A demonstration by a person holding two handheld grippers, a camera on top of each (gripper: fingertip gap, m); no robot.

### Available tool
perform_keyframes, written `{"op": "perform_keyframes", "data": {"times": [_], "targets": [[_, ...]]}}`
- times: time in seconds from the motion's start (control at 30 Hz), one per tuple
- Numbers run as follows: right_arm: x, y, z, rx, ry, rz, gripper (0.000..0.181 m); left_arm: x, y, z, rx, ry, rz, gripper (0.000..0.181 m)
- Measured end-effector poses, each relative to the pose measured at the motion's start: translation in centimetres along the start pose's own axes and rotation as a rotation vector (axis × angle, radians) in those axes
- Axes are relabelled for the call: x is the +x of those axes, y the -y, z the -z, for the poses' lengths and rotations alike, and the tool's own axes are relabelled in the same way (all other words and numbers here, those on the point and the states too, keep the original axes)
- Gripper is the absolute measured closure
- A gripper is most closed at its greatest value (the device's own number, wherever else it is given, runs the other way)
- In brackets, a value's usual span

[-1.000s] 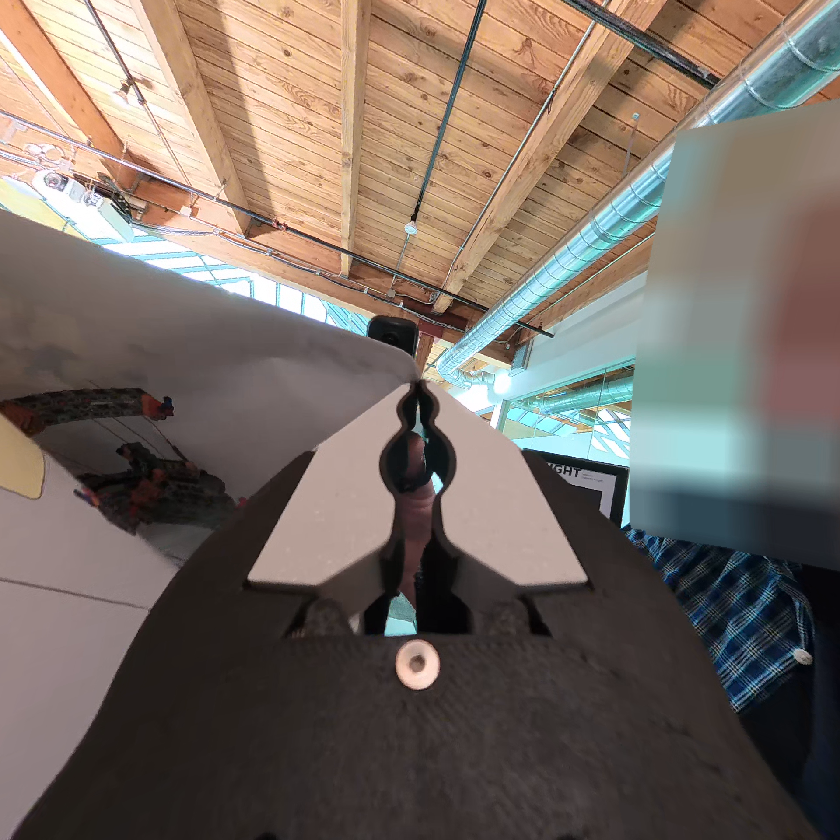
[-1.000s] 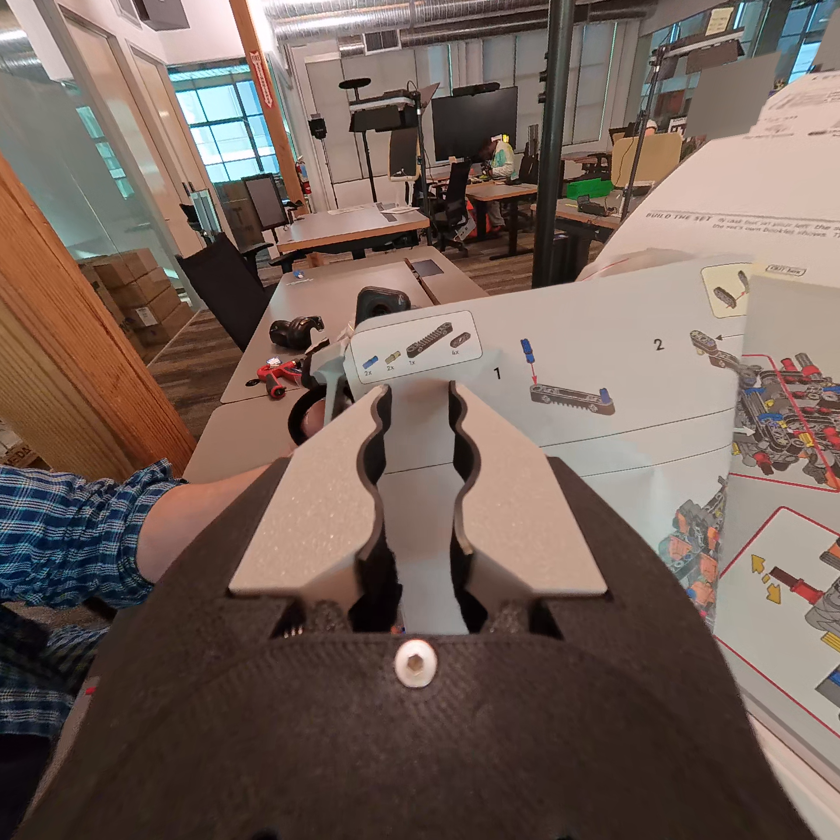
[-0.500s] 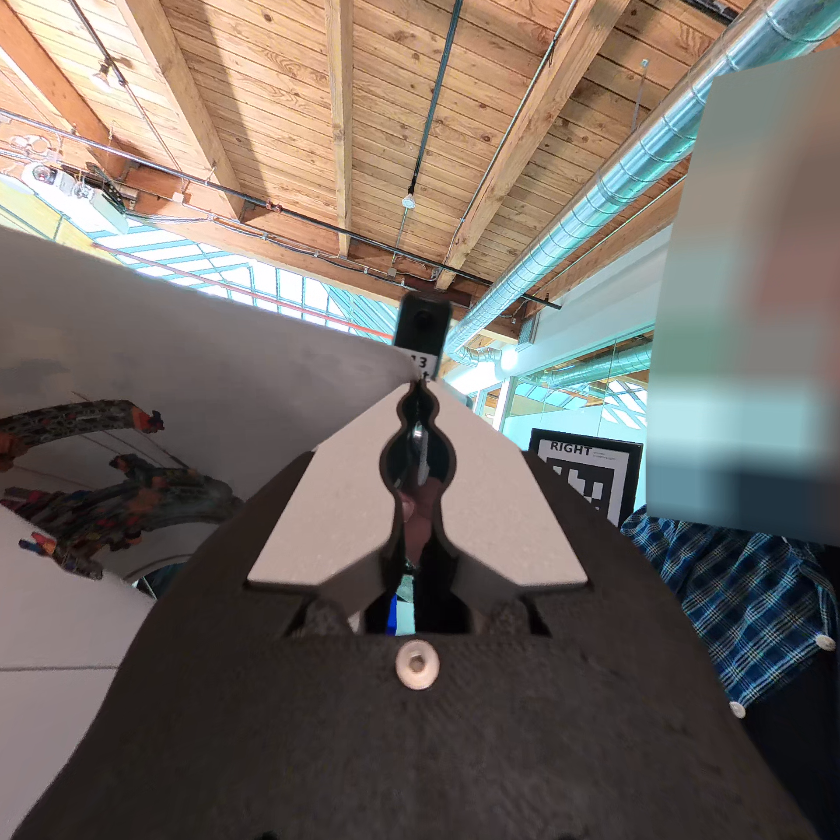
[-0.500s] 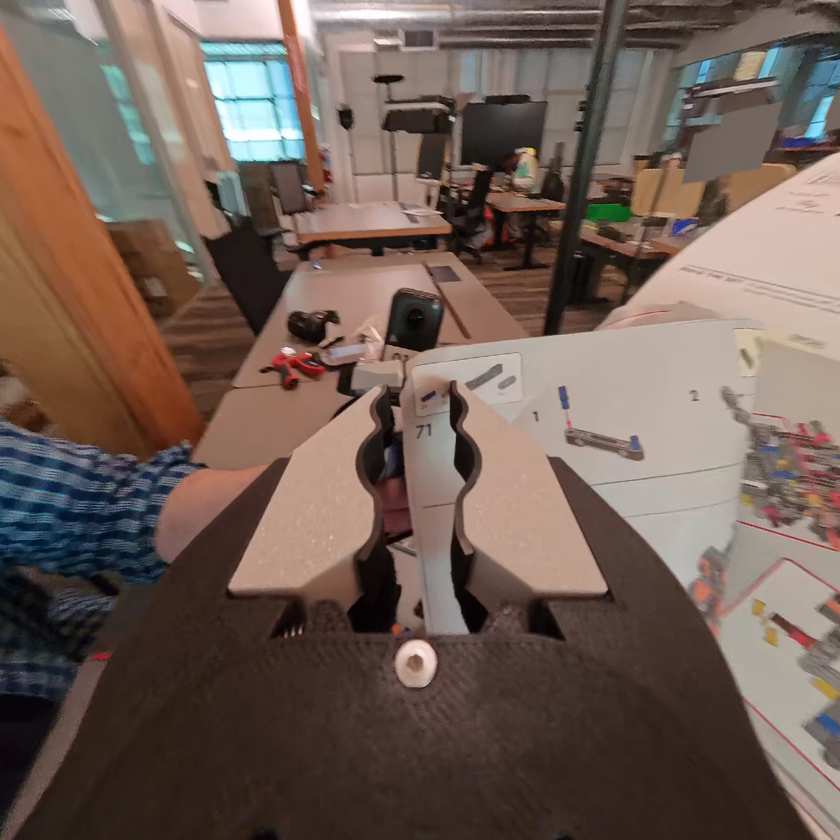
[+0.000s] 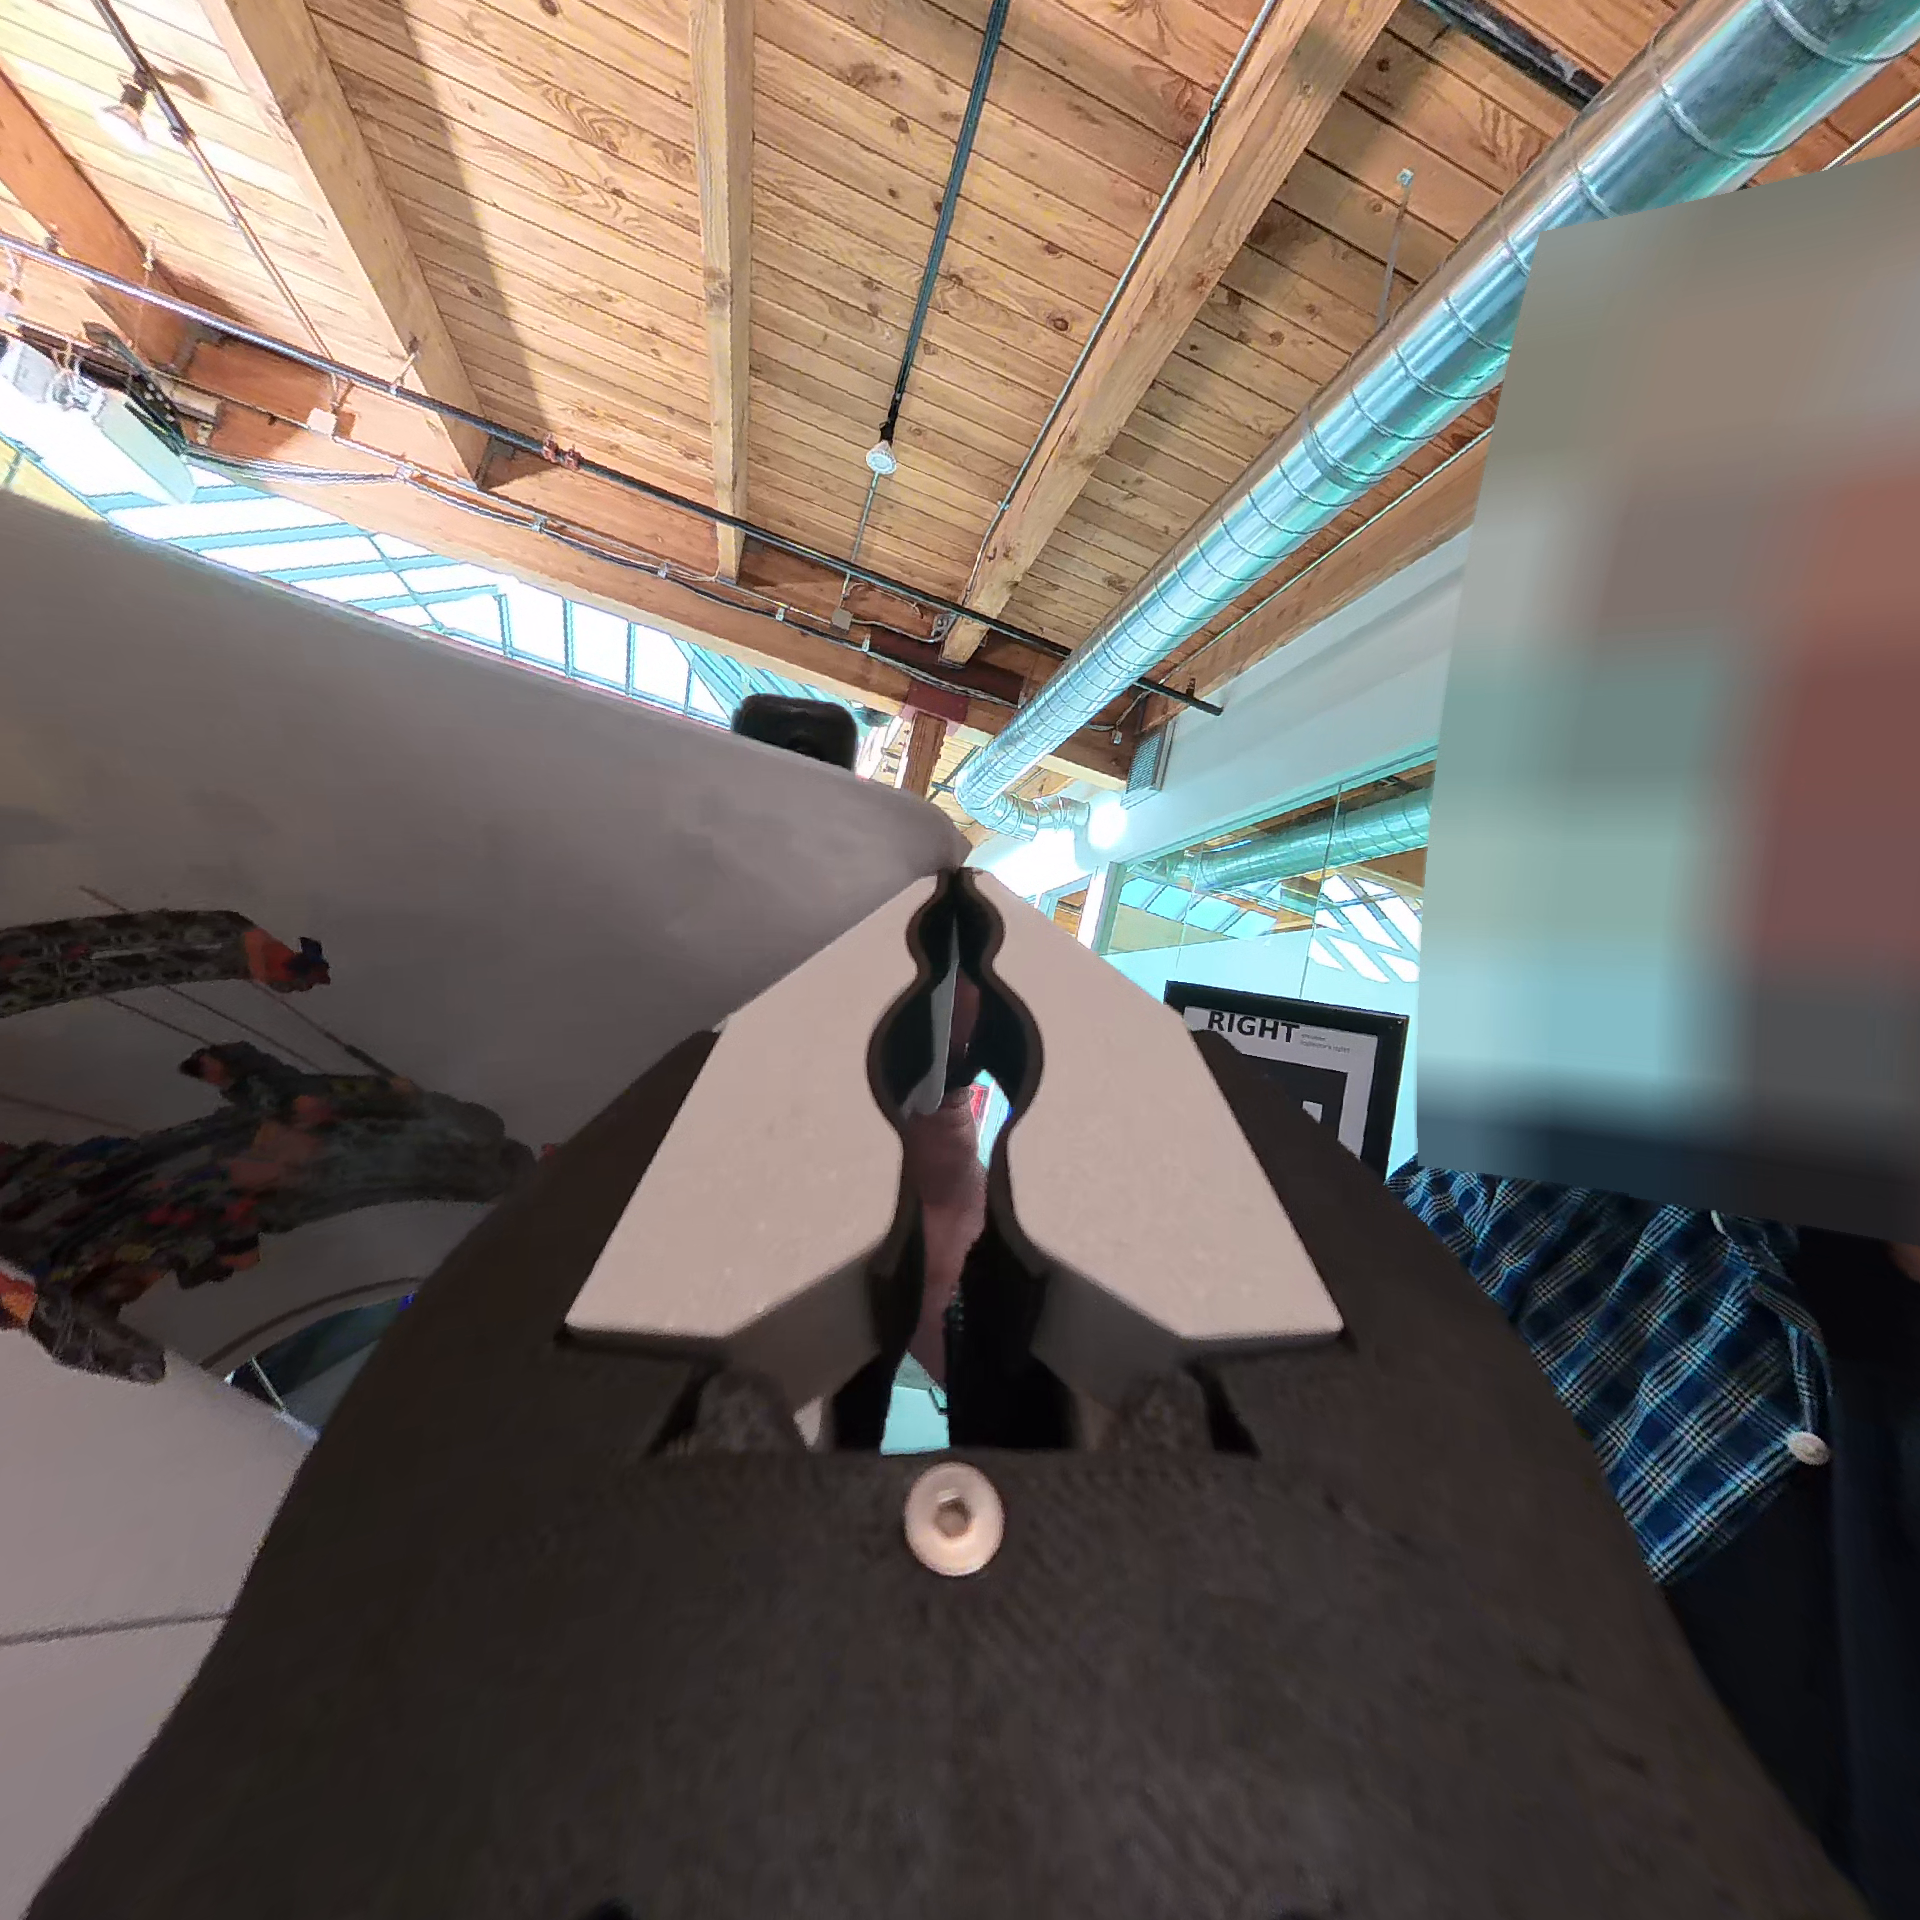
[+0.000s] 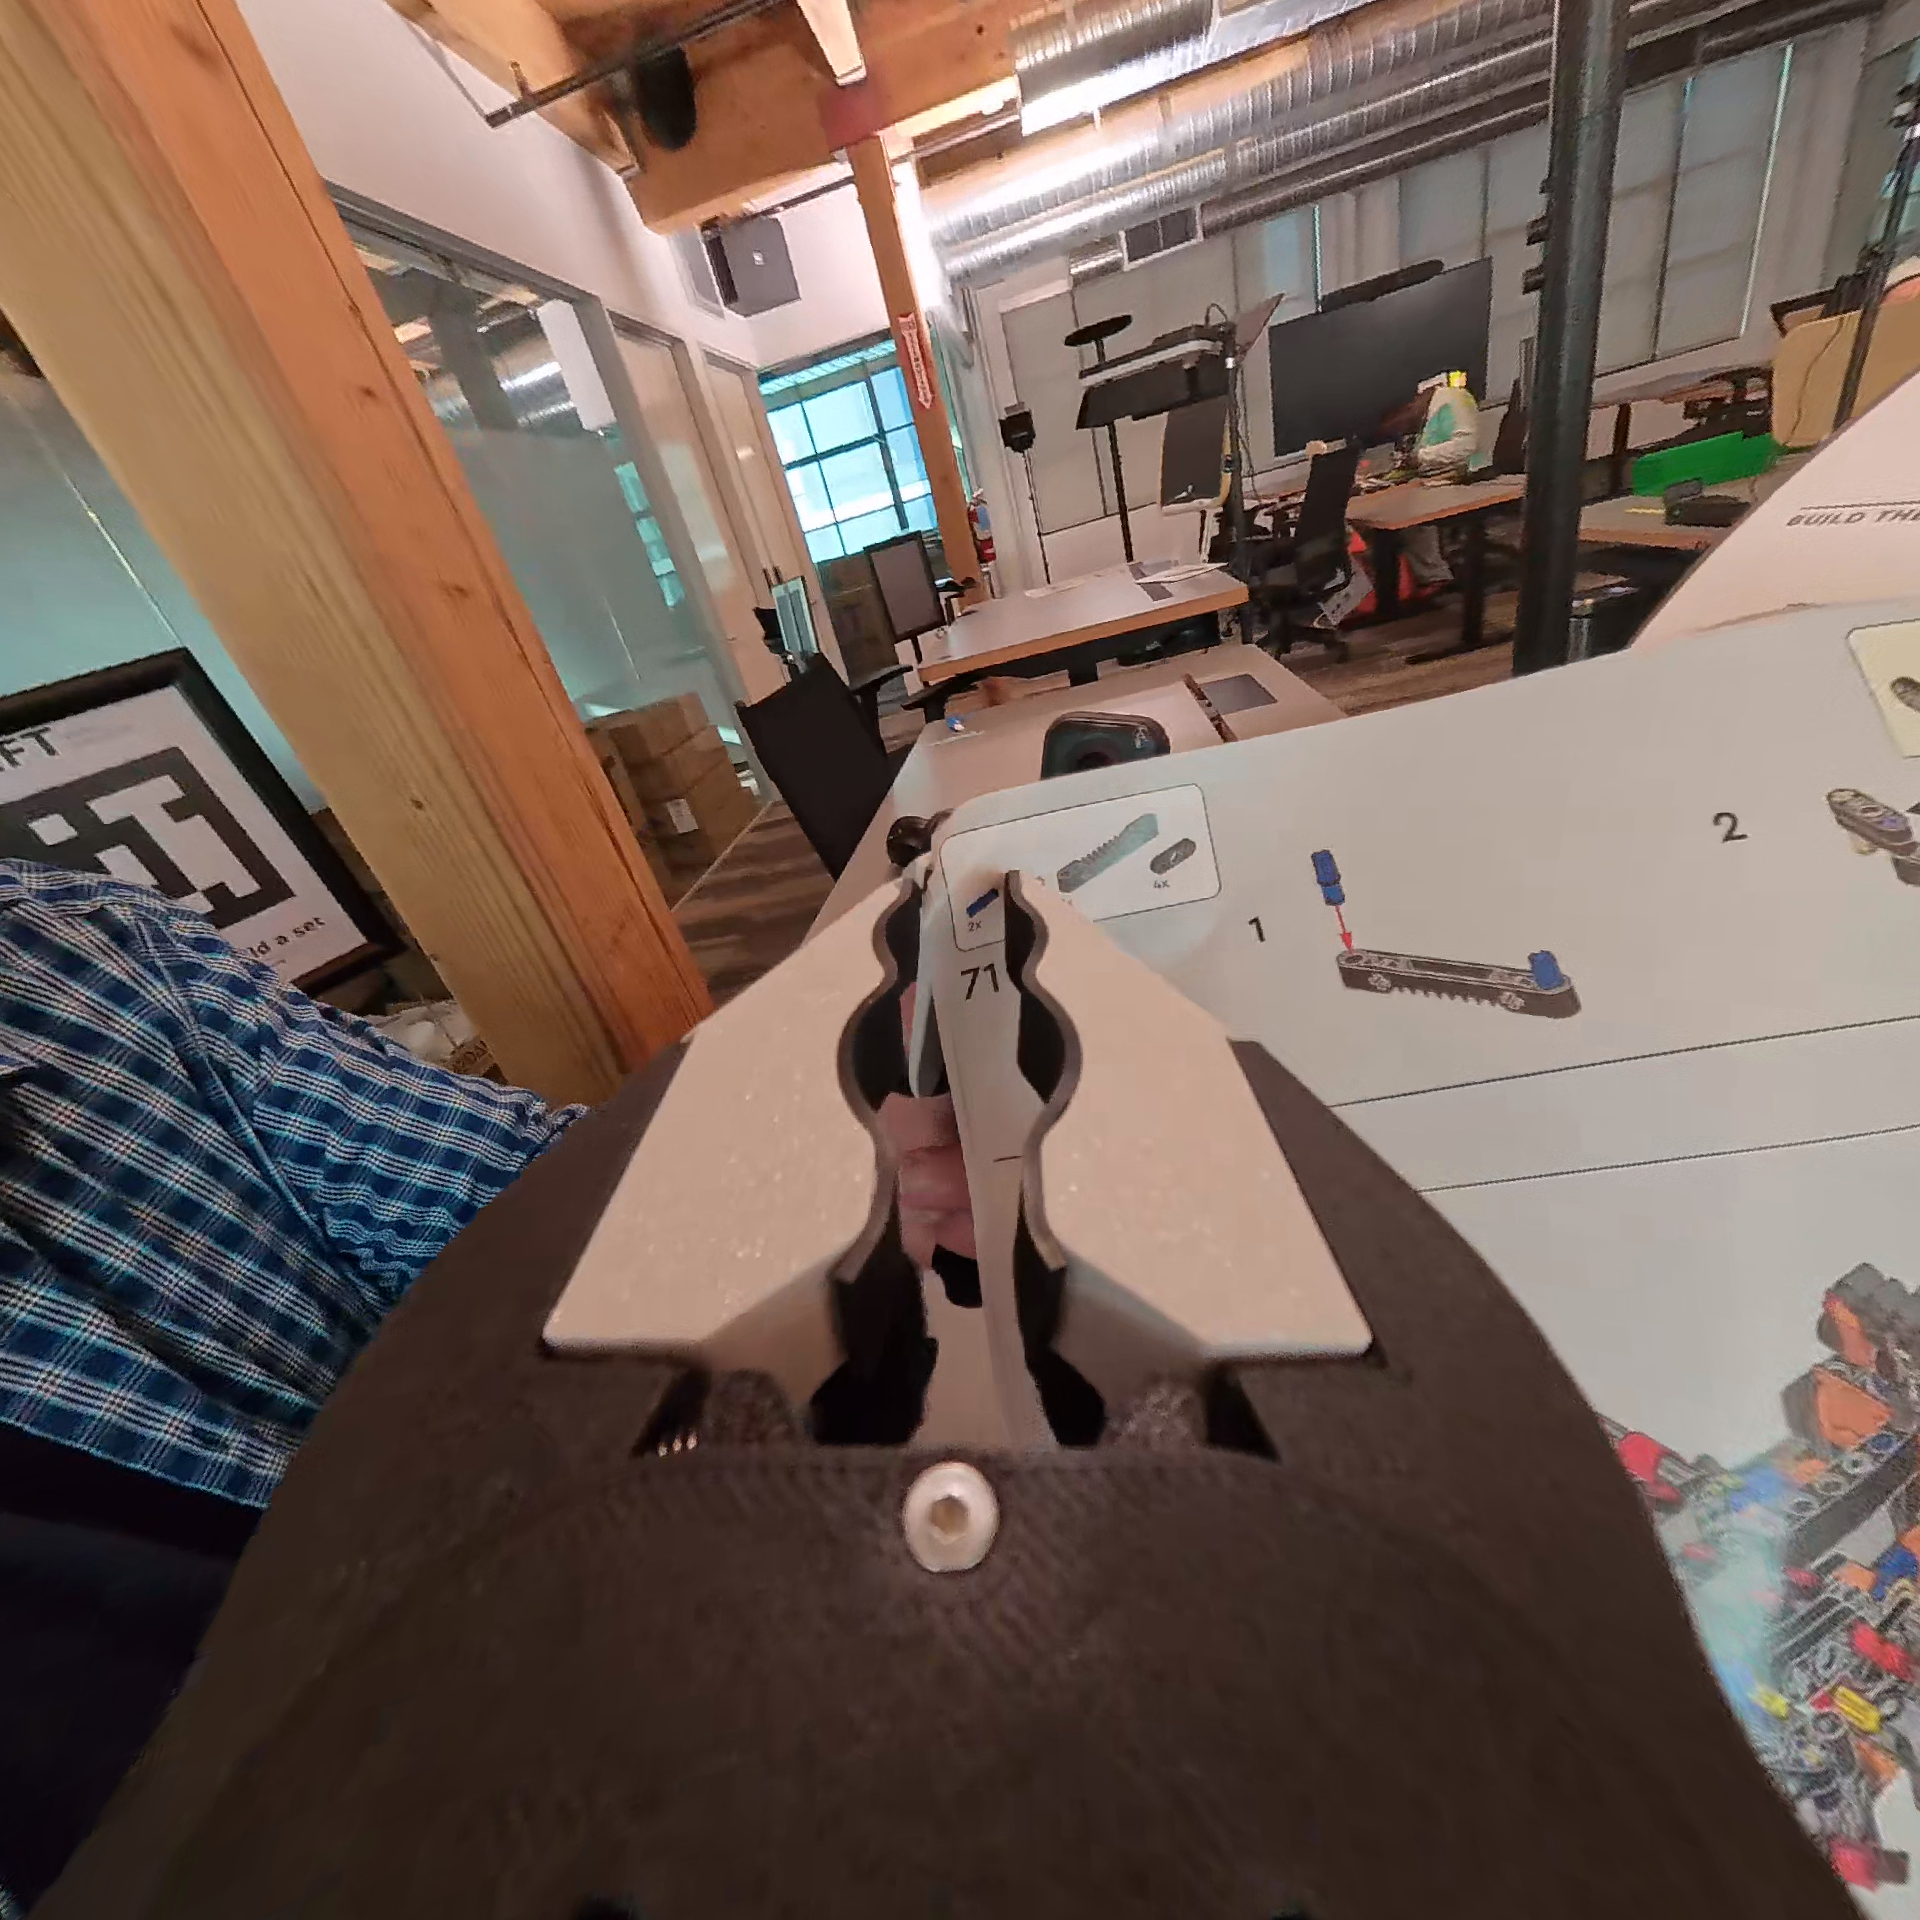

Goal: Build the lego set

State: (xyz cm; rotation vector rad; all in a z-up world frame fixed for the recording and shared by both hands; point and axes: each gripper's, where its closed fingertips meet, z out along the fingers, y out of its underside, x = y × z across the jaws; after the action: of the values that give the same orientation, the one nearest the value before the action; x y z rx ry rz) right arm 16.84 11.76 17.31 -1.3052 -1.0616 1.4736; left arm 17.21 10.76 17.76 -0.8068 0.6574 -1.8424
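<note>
Pinching the instruction booklet (image 6: 1455,1039) corner between both tools' (image 6: 971,904) closed tips.

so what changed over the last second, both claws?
The right claw went from open over the instruction booklet to nearly shut on a page's corner, and its view swung up and left. The left claw stayed shut on a page's edge, pointing at the ceiling, shifting only slightly. Booklet still held up off the table.
</note>
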Motion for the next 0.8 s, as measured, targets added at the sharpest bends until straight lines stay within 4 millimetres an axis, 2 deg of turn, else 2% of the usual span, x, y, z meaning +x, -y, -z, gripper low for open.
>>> {"op": "perform_keyframes", "data": {"times": [0.4, 0.5, 0.67, 0.8], "targets": [[-0.1, 0.2, 0.3, 0.061, 0.125, -0.120, 0.178, -0.3, -0.1, -0.1, 0.007, -0.030, 0.026, 0.181], [0.0, 0.8, 0.7, 0.100, 0.121, -0.125, 0.181, -0.2, -0.2, -0.1, 0.002, -0.035, 0.022, 0.181], [0.9, 0.9, 1.0, 0.068, 0.021, -0.077, 0.181, -0.3, -0.3, 0.0, -0.026, 0.012, -0.001, 0.181], [2.6, 2.6, 2.7, 0.033, -0.164, 0.035, 0.181, -0.9, 0.5, 1.4, -0.092, 0.201, -0.051, 0.181]]}}
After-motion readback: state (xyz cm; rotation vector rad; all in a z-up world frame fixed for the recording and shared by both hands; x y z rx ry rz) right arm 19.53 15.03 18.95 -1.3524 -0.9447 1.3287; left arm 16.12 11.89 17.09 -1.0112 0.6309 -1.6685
